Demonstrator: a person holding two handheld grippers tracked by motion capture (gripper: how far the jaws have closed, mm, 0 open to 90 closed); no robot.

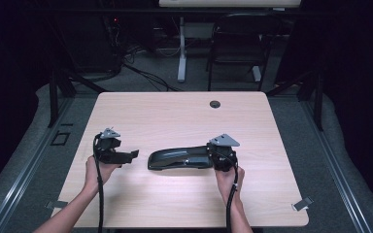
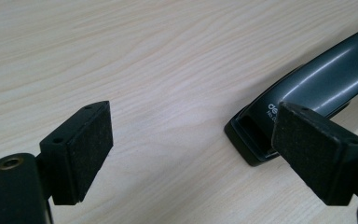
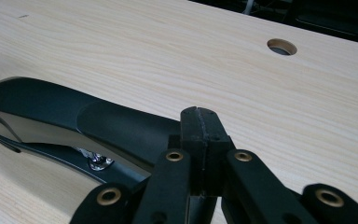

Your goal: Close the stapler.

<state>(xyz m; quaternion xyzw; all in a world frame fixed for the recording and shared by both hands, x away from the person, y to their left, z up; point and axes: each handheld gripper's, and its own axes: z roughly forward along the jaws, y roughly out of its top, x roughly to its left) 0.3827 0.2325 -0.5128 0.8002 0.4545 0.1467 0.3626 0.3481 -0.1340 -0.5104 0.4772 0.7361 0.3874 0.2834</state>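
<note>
High view: both forearms enter from bottom edge, hands low over table (image 1: 175,104). Left gripper (image 1: 132,155) points right, jaws apart, nothing between. Black stapler (image 1: 179,158) lies at table middle, long side left to right. Right gripper (image 1: 212,158) sits at stapler's right end.

Left gripper view: pads (image 2: 91,149) wide apart over bare wood; stapler (image 2: 307,88) nose just beside right pad.

Right gripper view: right gripper (image 3: 200,122) jaws pressed together, empty, above stapler (image 3: 65,121) rear part; contact cannot tell.
</note>
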